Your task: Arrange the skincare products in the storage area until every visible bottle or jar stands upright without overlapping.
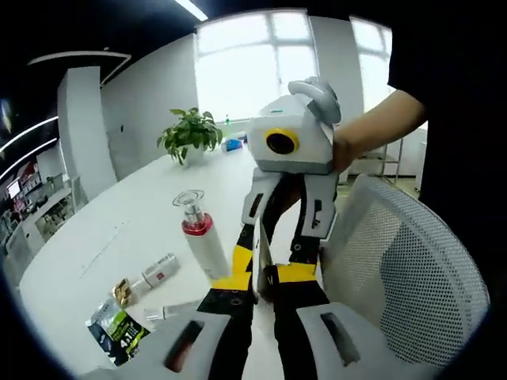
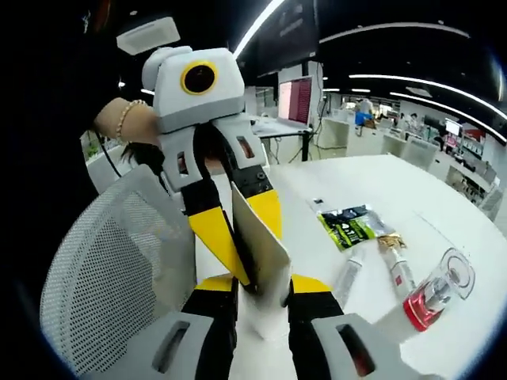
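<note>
A thin white flat pack [image 1: 262, 255] [image 2: 264, 241] is held upright between the two grippers, which face each other tip to tip. My left gripper [image 1: 263, 277] [image 2: 240, 226] is shut on its edge. My right gripper [image 2: 264, 286] [image 1: 279, 233] grips it from the opposite side. On the white table [image 1: 119, 214] [image 2: 412, 190] stands a white pump bottle [image 1: 200, 233] [image 2: 434, 294] with a red collar and a clear cap. Beside it lie a small tube [image 1: 158, 271] [image 2: 401, 274], a white tube [image 1: 176, 309] [image 2: 349, 277] and a green and black sachet [image 1: 117, 328] [image 2: 347, 226].
A white mesh chair [image 1: 412, 269] [image 2: 111, 261] stands close behind the grippers at the table's edge. A person's hands [image 1: 372, 127] [image 2: 131, 123] hold both grippers. A potted plant [image 1: 190, 134] stands at the table's far end. An open laptop [image 2: 297, 99] sits on a desk behind.
</note>
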Action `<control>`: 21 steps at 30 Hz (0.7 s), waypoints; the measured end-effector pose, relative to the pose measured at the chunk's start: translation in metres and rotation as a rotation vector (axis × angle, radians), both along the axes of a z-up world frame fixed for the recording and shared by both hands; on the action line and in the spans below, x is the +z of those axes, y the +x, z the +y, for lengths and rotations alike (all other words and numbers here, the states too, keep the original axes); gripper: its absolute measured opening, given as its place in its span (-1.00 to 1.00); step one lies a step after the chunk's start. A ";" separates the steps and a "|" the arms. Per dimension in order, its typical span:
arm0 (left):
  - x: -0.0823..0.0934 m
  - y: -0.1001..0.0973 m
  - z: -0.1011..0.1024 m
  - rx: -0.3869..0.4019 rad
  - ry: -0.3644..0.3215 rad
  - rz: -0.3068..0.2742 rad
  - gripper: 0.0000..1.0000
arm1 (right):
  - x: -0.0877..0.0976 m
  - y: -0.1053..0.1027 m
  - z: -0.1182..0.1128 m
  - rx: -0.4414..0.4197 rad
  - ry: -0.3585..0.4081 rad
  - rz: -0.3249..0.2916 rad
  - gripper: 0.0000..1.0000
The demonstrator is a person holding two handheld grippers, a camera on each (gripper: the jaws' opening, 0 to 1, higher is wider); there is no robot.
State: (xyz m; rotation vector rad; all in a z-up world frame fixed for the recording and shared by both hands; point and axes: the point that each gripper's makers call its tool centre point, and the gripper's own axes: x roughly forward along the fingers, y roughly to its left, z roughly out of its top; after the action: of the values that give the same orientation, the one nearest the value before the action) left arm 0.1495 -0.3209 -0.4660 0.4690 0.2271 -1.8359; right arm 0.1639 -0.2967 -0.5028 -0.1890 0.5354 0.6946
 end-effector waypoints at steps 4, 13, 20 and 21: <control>0.001 0.016 -0.010 0.004 -0.009 -0.015 -0.84 | 0.000 0.020 -0.014 -0.045 -0.023 -0.013 -0.69; 0.003 0.033 -0.026 0.000 -0.037 -0.043 -0.84 | -0.005 0.025 -0.040 -0.181 -0.075 -0.026 -0.70; 0.003 0.045 -0.032 0.012 -0.055 -0.039 -0.84 | -0.045 -0.007 -0.029 -0.186 -0.083 0.100 -0.73; 0.003 0.046 -0.033 0.015 -0.057 -0.043 -0.84 | -0.058 -0.014 -0.020 -0.159 -0.090 0.145 -0.72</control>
State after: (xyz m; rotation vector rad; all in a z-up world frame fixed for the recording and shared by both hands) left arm 0.1950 -0.3536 -0.4631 0.4658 0.1485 -1.8104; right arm 0.1495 -0.3171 -0.5611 -0.1790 0.7130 0.5323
